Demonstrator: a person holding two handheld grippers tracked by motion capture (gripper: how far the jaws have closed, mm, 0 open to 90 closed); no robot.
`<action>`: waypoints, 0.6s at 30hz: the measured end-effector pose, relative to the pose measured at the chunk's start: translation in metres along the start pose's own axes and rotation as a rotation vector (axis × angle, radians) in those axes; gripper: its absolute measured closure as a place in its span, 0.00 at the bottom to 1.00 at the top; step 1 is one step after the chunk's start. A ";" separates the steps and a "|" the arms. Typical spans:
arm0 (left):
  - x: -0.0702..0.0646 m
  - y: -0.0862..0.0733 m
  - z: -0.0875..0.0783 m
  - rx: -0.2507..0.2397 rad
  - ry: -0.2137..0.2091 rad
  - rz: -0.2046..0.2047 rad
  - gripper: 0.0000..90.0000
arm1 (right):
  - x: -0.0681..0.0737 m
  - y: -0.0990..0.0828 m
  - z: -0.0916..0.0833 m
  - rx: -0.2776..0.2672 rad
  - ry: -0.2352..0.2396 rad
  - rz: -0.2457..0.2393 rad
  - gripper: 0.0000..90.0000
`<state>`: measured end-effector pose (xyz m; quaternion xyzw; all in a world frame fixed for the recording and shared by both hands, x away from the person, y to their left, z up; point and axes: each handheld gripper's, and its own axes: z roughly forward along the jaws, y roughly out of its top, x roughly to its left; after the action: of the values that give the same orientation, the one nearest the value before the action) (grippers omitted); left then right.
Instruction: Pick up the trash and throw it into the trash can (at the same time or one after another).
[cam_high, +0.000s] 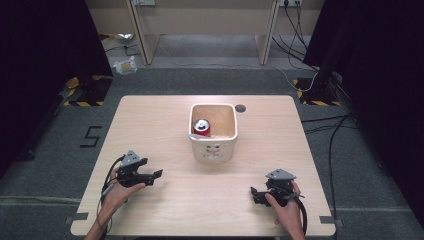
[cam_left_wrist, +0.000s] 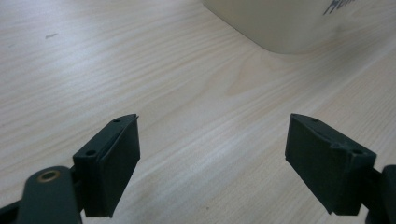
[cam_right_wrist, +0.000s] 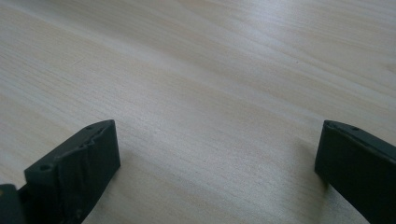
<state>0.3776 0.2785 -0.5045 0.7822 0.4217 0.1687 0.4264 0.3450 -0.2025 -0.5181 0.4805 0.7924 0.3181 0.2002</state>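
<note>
A white square tub (cam_high: 213, 147) stands at the middle of the wooden table (cam_high: 150, 130), with a red drink can (cam_high: 202, 127) upright inside it at its left. My left gripper (cam_high: 159, 174) rests low over the front left of the table, open and empty, pointing right toward the tub. In the left gripper view the jaws stand wide apart over bare wood, and the tub's wall (cam_left_wrist: 280, 23) shows at the top right. My right gripper (cam_high: 253, 194) sits at the front right, open and empty, pointing left. Its fingers (cam_right_wrist: 74, 172) frame bare wood.
A small dark round hole (cam_high: 240, 108) marks the table just behind the tub's right corner. Cables (cam_high: 325, 125) run over the grey floor at the right. Wooden furniture legs (cam_high: 142, 40) and a crumpled bag (cam_high: 125, 65) stand beyond the table's far edge.
</note>
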 end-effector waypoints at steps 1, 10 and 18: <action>-0.001 -0.002 0.000 0.006 0.000 0.003 0.19 | 0.000 0.000 0.000 0.001 0.000 0.002 0.00; -0.011 -0.014 0.005 0.058 0.000 0.039 0.19 | 0.000 0.000 0.000 0.001 0.000 0.001 0.00; -0.014 -0.019 0.005 0.079 -0.006 0.033 0.19 | 0.000 0.000 0.000 0.001 0.000 0.002 0.00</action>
<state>0.3630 0.2699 -0.5212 0.8058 0.4136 0.1569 0.3936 0.3449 -0.2024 -0.5180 0.4814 0.7921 0.3178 0.1997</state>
